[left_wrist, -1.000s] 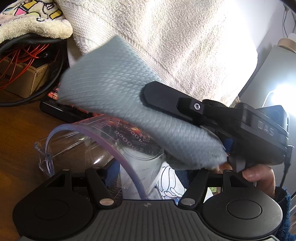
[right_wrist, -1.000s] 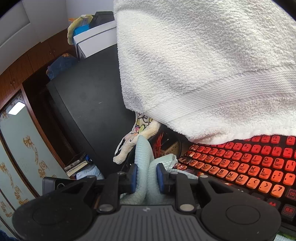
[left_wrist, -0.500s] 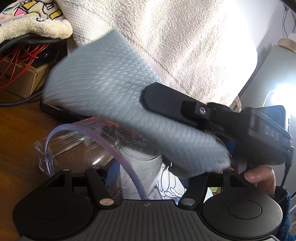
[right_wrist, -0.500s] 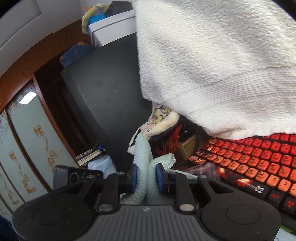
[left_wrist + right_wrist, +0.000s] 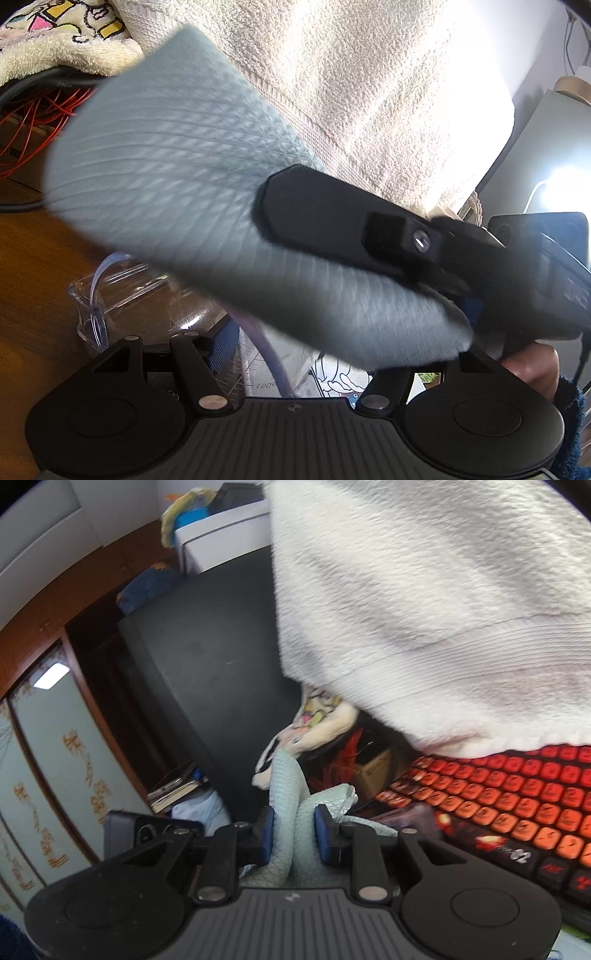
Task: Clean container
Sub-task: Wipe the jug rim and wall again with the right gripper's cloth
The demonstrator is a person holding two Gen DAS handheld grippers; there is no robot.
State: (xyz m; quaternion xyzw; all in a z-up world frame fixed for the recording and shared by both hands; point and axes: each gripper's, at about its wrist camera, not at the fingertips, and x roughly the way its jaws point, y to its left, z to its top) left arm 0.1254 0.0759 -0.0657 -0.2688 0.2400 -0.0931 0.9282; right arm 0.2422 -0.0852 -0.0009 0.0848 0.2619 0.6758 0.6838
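**Blue cloth held over clear container, both grippers loaded**

Right gripper (image 5: 293, 834) has the pale blue cloth (image 5: 291, 805) bunched between its blue pads; log-wise the jaws are easing apart, but the pads press the fabric on both sides, so it's grasping the cloth. In the left wrist view the same cloth (image 5: 177, 177) fans out wide and blurred, covering most of the clear container (image 5: 122, 299) from above; right gripper's black finger lies across the cloth.

Left gripper (image 5: 295, 354) is partly spread with the container's wall between its fingers; cloth hides the right pad, so can't tell if it's really clamped. The container sits on the wooden desk (image 5: 33, 280), near its front edge by the camera.

White towel (image 5: 351, 85) hangs behind. Red-lit keyboard (image 5: 509, 801) lies under the towel's hem, toward the desk's right side.
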